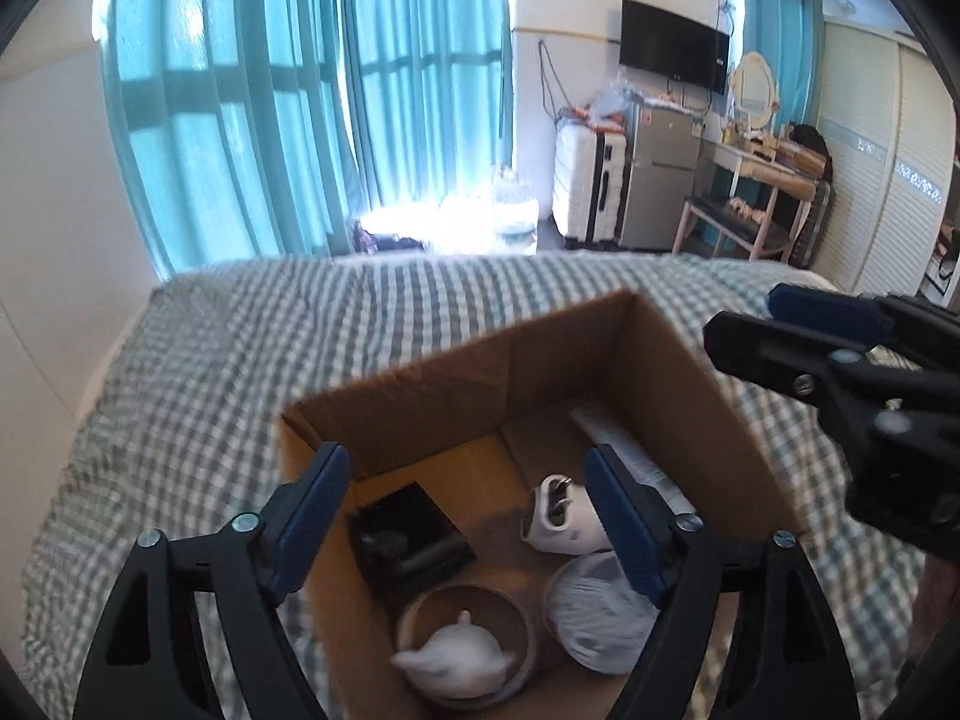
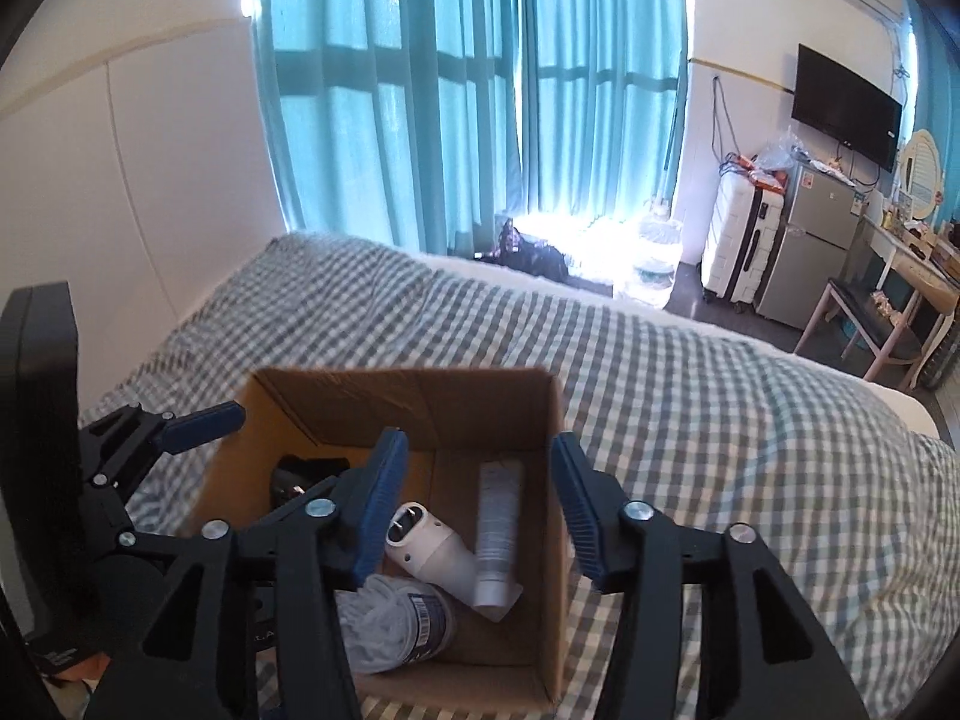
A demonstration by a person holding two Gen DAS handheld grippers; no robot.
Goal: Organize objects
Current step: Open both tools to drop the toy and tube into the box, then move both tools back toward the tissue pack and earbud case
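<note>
Barcode label (image 2: 424, 624) on the wrapped bundle (image 2: 390, 624); text unreadable.

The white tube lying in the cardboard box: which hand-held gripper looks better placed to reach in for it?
Probably the right hand-held gripper: its open jaws frame the white tube by the cardboard box wall. The left hand-held gripper hangs over the black case.

Left gripper (image 1: 462, 516) and right gripper (image 2: 477, 504) side by side, both angled downward, jaws apart, nothing between the pads.
</note>
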